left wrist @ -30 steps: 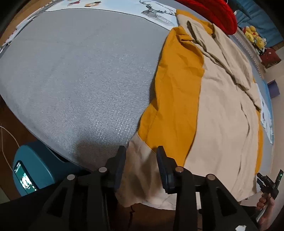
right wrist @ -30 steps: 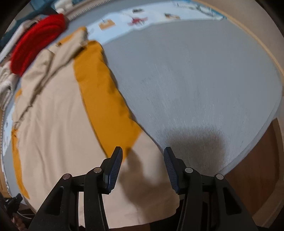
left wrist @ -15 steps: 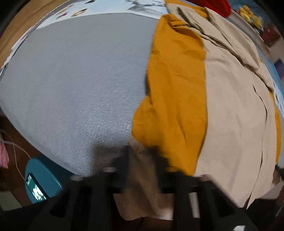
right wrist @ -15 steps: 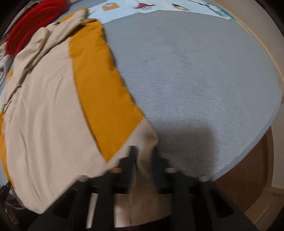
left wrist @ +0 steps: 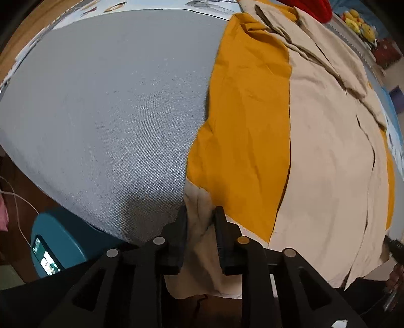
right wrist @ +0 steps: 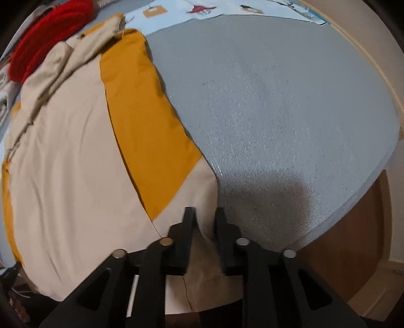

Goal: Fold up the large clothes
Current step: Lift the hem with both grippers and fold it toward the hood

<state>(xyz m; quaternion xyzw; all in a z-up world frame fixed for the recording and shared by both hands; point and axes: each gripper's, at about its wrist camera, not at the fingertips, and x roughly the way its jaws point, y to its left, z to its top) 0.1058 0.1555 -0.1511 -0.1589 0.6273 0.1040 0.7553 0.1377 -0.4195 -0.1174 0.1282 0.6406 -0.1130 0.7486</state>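
Grey bed cover (left wrist: 113, 113) under a beige-and-mustard garment (left wrist: 315, 151) spread flat, hem draped over the near edge. Left view only: teal device (left wrist: 58, 242) on the floor, yellow toys (left wrist: 358, 22). Right view only: wooden floor (right wrist: 353, 252). Left gripper (left wrist: 200, 217) and right gripper (right wrist: 203, 217): fingers narrow, opening, beige corners bunched between. Bare cover beside both corners.

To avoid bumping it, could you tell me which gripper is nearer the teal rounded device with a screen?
Left. The left gripper is beside the teal device, at one corner of the beige-and-mustard garment; the right gripper holds the far corner. Both jaws are opening, fabric between them.
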